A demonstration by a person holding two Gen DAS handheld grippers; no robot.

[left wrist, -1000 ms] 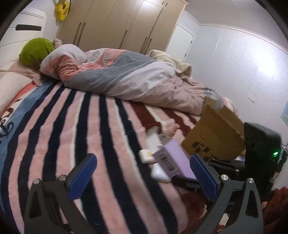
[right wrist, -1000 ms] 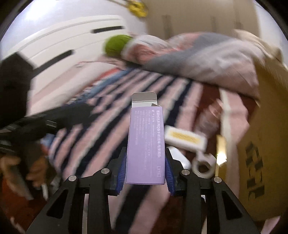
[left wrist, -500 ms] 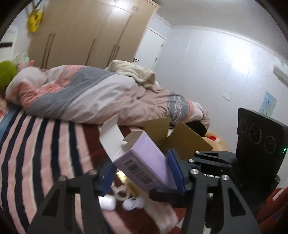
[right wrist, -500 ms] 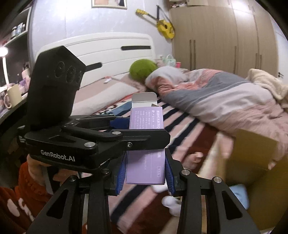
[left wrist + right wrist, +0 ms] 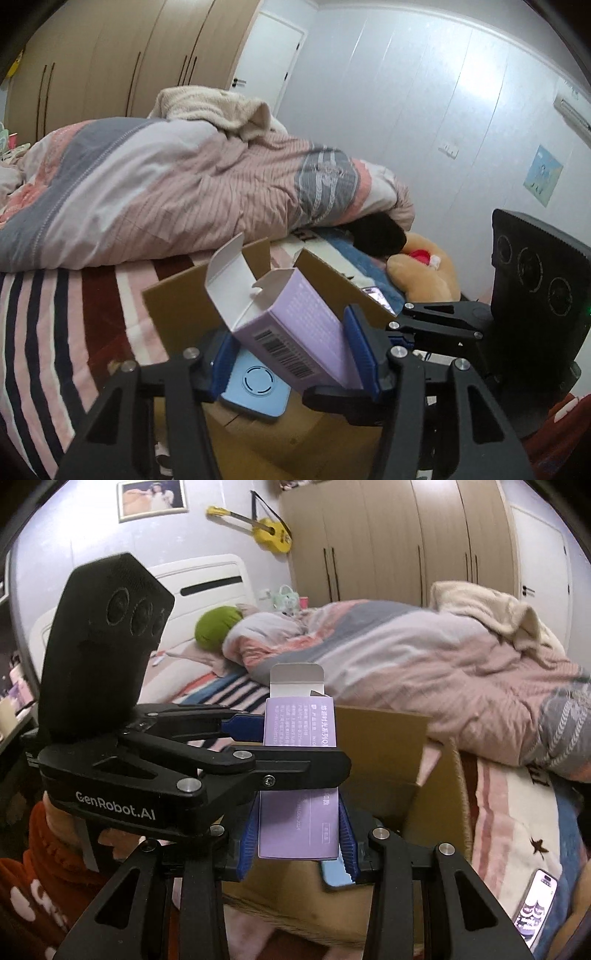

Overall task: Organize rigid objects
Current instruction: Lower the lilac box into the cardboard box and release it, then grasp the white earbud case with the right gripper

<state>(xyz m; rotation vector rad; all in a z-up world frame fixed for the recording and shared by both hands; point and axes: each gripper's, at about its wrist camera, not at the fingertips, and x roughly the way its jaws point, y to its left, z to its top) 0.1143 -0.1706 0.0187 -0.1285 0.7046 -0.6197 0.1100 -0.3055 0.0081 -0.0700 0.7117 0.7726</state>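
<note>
A purple carton point(image 5: 295, 325) with its white top flap open hangs tilted above an open cardboard box point(image 5: 177, 314). My left gripper point(image 5: 291, 354) is shut on the carton, blue pads against its two sides. My right gripper point(image 5: 299, 834) is shut on the lower end of the same carton point(image 5: 299, 823). In the right wrist view, the left gripper's black fingers point(image 5: 288, 766) cross from the left and clamp the carton higher up. The cardboard box point(image 5: 388, 738) lies directly beneath, with a light blue flat item point(image 5: 255, 384) inside it.
The box sits on a striped bed cover point(image 5: 55, 332). A rumpled pink and grey quilt point(image 5: 166, 192) fills the far side of the bed. A phone point(image 5: 535, 897) lies right of the box. A tan plush toy point(image 5: 424, 273) is beyond it. A person's orange sleeve point(image 5: 33, 886) shows at lower left.
My left gripper swung right and shut on the purple carton that the right gripper held. Both grippers then carried it up and across from the striped cover to above the cardboard box.
</note>
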